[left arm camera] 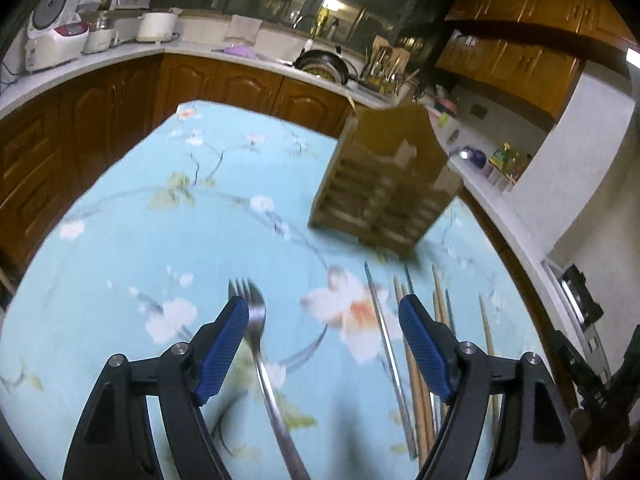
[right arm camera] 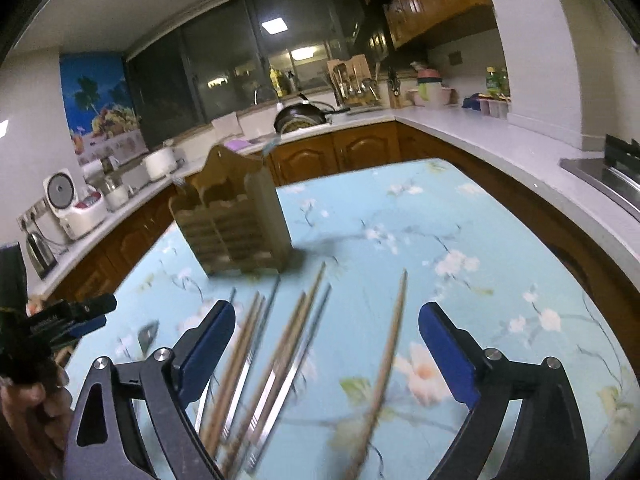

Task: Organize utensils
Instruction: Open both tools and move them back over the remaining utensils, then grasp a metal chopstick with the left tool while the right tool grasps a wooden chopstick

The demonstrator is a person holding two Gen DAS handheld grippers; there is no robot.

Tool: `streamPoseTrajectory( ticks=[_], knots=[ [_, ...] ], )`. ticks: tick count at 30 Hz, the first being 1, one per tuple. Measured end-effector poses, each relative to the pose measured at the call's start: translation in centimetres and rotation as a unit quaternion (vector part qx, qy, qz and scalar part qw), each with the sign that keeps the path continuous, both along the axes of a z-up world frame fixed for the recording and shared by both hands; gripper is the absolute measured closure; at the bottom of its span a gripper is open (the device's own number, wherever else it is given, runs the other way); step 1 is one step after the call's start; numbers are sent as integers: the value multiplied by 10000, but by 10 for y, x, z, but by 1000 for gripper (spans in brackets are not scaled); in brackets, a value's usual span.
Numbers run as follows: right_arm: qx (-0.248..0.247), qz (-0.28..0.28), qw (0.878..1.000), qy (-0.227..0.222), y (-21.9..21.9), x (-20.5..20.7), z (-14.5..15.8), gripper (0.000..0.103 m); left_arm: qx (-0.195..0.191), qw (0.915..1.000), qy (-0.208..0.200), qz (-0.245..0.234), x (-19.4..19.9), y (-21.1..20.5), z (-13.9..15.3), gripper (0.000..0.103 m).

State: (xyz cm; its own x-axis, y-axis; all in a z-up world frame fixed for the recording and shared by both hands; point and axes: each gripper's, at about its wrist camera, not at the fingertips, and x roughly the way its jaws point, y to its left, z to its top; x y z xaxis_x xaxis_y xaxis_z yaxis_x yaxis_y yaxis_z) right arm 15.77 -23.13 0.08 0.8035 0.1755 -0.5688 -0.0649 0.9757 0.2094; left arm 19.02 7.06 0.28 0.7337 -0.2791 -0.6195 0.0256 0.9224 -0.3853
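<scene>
A steel fork (left arm camera: 260, 344) lies on the blue floral tablecloth (left arm camera: 160, 240), close beside the left pad of my left gripper (left arm camera: 322, 308), whose jaws stand open with no pad pressing on it. Right of it lie several wooden and metal chopsticks (left arm camera: 404, 360). A slatted wooden utensil holder (left arm camera: 384, 192) stands upright farther back. In the right wrist view, my right gripper (right arm camera: 326, 316) is open above the chopsticks (right arm camera: 280, 360), which lie between its blue fingers (right arm camera: 208, 340) untouched. The holder (right arm camera: 236, 220) stands beyond them.
Wooden kitchen cabinets and a pale counter (right arm camera: 500, 148) wrap around the table. A rice cooker (left arm camera: 52, 28), a pan (right arm camera: 300, 116) at the sink and a utensil rack (right arm camera: 352, 80) sit on the counter. A person's hand with the other gripper (right arm camera: 52, 320) shows at left.
</scene>
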Motion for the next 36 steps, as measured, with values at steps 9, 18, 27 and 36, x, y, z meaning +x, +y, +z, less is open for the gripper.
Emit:
streamPoseTrajectory(
  ticks=[9,18,27,36],
  knots=[
    [142,-48,9996,240,-10,-12,-14,9,156,9995,229,-131,-6,-15,5,26],
    [218,71,9992,327,-4,-1,-15,9,263,9988,361,-217,4,-24,7,27],
    [357,200,9982,433,0,24,-16,11,446,9956,574,-586,38,-46,12,34],
    [387,380,9948,858,7,73,-27,49,579,9902,851,-940,88,-75,4,54]
  ],
)
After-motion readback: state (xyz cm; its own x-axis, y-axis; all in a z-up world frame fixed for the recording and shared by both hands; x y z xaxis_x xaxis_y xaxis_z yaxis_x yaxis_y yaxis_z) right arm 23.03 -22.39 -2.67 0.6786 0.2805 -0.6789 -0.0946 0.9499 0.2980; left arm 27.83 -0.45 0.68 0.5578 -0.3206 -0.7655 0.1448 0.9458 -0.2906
